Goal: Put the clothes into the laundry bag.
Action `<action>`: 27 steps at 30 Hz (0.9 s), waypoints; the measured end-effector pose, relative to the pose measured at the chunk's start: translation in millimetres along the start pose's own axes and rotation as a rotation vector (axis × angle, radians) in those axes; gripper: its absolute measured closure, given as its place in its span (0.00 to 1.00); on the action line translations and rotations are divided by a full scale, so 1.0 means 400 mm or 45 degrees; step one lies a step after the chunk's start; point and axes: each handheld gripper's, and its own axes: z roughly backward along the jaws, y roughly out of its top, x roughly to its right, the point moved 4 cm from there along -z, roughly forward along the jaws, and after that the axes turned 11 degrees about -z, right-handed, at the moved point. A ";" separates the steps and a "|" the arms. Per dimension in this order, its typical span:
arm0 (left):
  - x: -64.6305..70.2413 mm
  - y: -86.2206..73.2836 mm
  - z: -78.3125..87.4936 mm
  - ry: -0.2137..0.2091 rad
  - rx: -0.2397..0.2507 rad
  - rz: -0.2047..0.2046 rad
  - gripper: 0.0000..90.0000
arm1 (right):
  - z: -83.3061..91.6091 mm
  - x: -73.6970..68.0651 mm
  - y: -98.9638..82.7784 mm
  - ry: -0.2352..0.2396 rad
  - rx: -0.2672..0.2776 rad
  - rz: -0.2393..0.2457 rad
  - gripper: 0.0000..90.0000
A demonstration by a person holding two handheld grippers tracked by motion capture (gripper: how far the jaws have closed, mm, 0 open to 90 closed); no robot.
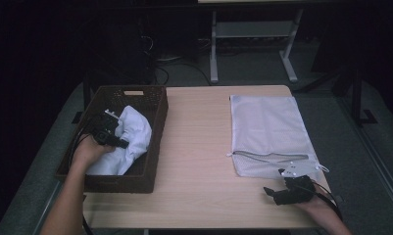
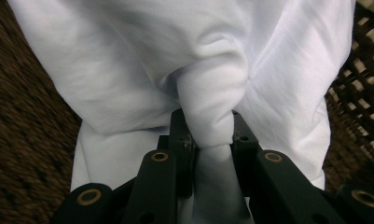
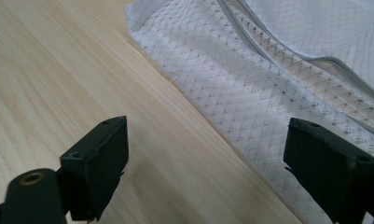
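Tabletop [image 1: 199, 147] of pale wood is sitting mid-frame in a dark room; left gripper [image 2: 208, 140] is pinching white cloth [image 2: 175, 60] in brown basket [image 1: 155, 142] at left, right gripper [image 3: 208, 158] is resting spread beside mesh bag [image 3: 278, 74].

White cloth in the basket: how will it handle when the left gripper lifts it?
Likely floppy: the white cloth bunches into a fold between the left gripper pads. Probably light; it should drape and trail, maybe catching the basket rim.

Left gripper [image 1: 116, 142] inside brown basket [image 1: 157, 142] at near left of table [image 1: 194, 147], against bunched white cloth [image 1: 130, 139]. Right gripper [image 1: 272, 193] resting on near right of table, just beside near edge of flat white mesh bag [image 1: 270, 127].
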 end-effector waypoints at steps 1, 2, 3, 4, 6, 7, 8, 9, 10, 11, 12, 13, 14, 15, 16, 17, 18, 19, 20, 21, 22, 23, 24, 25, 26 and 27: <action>0.001 0.004 0.008 0.004 0.012 -0.002 0.85 | 0.000 0.000 0.000 0.000 0.000 0.000 0.15; 0.001 0.010 0.019 0.011 0.030 0.001 0.85 | 0.000 0.000 0.000 -0.001 0.002 0.001 0.15; 0.000 0.015 0.032 0.021 0.051 0.003 0.85 | 0.001 0.001 0.000 -0.001 0.003 0.000 0.15; 0.000 0.021 0.050 0.028 0.082 0.010 0.85 | 0.002 0.002 0.000 -0.001 0.006 0.003 0.15; -0.003 0.028 0.075 0.022 0.119 0.015 0.85 | 0.003 0.003 0.000 -0.002 0.009 -0.001 0.15; -0.004 0.033 0.091 0.035 0.134 0.013 0.85 | 0.004 0.004 0.000 -0.003 0.010 -0.003 0.15; -0.004 0.035 0.099 0.036 0.146 0.017 0.85 | 0.004 0.004 0.000 -0.003 0.010 -0.008 0.15; -0.005 0.042 0.122 0.039 0.171 0.022 0.85 | 0.004 0.005 0.000 -0.004 0.009 -0.008 0.15; -0.005 0.042 0.122 0.039 0.171 0.022 0.85 | 0.004 0.004 0.000 -0.003 0.009 -0.006 0.15; -0.006 0.045 0.133 0.040 0.182 0.020 0.85 | 0.004 0.004 0.000 -0.003 0.009 -0.006 0.15; -0.007 0.051 0.155 0.051 0.209 0.016 0.85 | 0.003 0.004 0.000 -0.004 0.008 -0.002 0.15; -0.007 0.051 0.155 0.051 0.209 0.016 0.85 | 0.003 0.004 0.000 -0.004 0.008 -0.002 0.15; -0.007 0.055 0.166 0.052 0.226 0.014 0.85 | 0.004 0.004 0.000 -0.004 0.009 -0.003 0.15; -0.006 0.058 0.177 0.053 0.242 0.015 0.85 | 0.004 0.004 0.000 -0.004 0.009 -0.003 0.15; -0.004 0.062 0.189 0.052 0.255 0.014 0.85 | 0.004 0.005 0.000 -0.005 0.008 -0.007 0.15; -0.002 0.066 0.200 0.046 0.272 0.011 0.85 | 0.004 0.005 0.000 -0.005 0.008 -0.007 0.15; 0.001 0.071 0.210 0.042 0.287 0.008 0.85 | 0.004 0.005 0.000 -0.006 0.008 -0.008 0.15; 0.005 0.076 0.220 0.045 0.304 0.001 0.85 | 0.004 0.006 0.000 -0.006 0.007 -0.009 0.15; 0.009 0.081 0.228 0.044 0.314 -0.004 0.85 | 0.004 0.006 0.000 -0.007 0.006 -0.007 0.15; 0.014 0.087 0.236 0.038 0.318 -0.015 0.85 | 0.003 0.006 0.000 -0.007 0.006 -0.007 0.15; 0.021 0.095 0.244 0.036 0.328 -0.025 0.85 | 0.003 0.006 0.000 -0.007 0.006 -0.007 0.15; 0.026 0.102 0.248 0.036 0.334 -0.035 0.85 | 0.003 0.005 0.000 -0.006 0.007 -0.011 0.15; 0.031 0.107 0.251 0.034 0.337 -0.043 0.85 | 0.003 0.005 0.000 -0.007 0.006 -0.006 0.15; 0.038 0.116 0.255 0.032 0.343 -0.055 0.85 | 0.003 0.005 0.001 -0.006 0.007 -0.008 0.15; 0.042 0.122 0.257 0.030 0.347 -0.059 0.85 | 0.003 0.005 0.001 -0.006 0.007 -0.008 0.15; 0.050 0.132 0.261 0.027 0.352 -0.072 0.85 | 0.003 0.005 0.000 -0.007 0.006 -0.006 0.15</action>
